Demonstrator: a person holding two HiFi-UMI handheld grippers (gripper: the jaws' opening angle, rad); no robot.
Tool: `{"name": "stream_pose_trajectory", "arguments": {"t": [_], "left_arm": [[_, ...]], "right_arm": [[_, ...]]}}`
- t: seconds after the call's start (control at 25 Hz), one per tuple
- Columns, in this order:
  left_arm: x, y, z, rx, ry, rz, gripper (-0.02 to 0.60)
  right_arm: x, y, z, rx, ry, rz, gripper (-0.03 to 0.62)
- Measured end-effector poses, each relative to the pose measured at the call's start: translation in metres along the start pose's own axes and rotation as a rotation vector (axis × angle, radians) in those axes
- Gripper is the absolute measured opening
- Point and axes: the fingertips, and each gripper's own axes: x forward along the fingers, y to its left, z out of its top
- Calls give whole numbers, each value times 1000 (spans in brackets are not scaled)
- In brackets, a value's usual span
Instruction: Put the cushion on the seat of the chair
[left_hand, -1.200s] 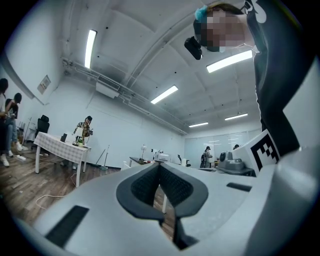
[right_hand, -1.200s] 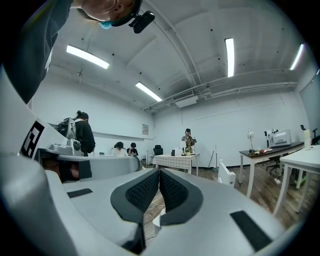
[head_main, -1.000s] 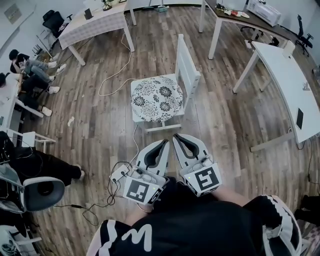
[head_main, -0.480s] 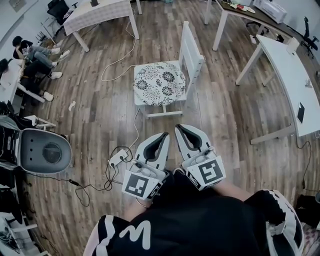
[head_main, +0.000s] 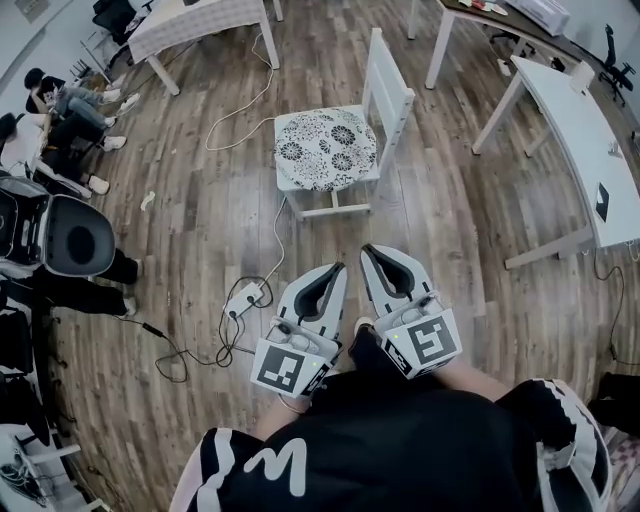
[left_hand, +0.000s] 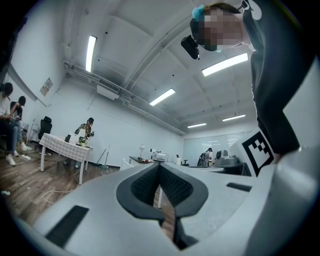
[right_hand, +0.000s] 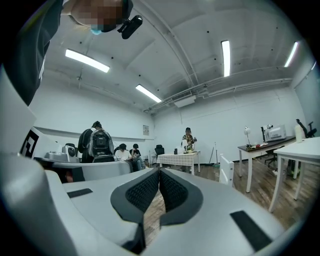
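Head view: floral cushion (head_main: 325, 150) sits flat on the white chair (head_main: 388, 85) seat, and it's farther off than a second ago as we back away. Left hand-held gripper (head_main: 336, 270) and right hand-held gripper (head_main: 370, 252) are pressed together, empty. Placement looks done.

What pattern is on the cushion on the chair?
The cushion is white with dark floral rounds; head view shows it best.

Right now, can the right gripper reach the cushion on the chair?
Probably not without stepping forward. The right gripper, shut and empty, is held near the body, and bare floor separates it from the cushion on the chair. Nothing blocks the way.
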Motion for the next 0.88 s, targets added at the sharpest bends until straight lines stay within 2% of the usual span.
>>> {"name": "stream_pose_trajectory", "arguments": {"t": [0.24,0.64,0.88], "left_arm": [[-53,-11,2,3,-5,1,3],[-139,-56,4,5,-12,-53,3],[-164,-75,2,10,-15,-86,3]], "right_arm": [[-31,50,-6,-12,-7,-6,21],[-98,124,-14,-7,-17,-52,21],[-123,142,-20,9,-16,-75,21]]}}
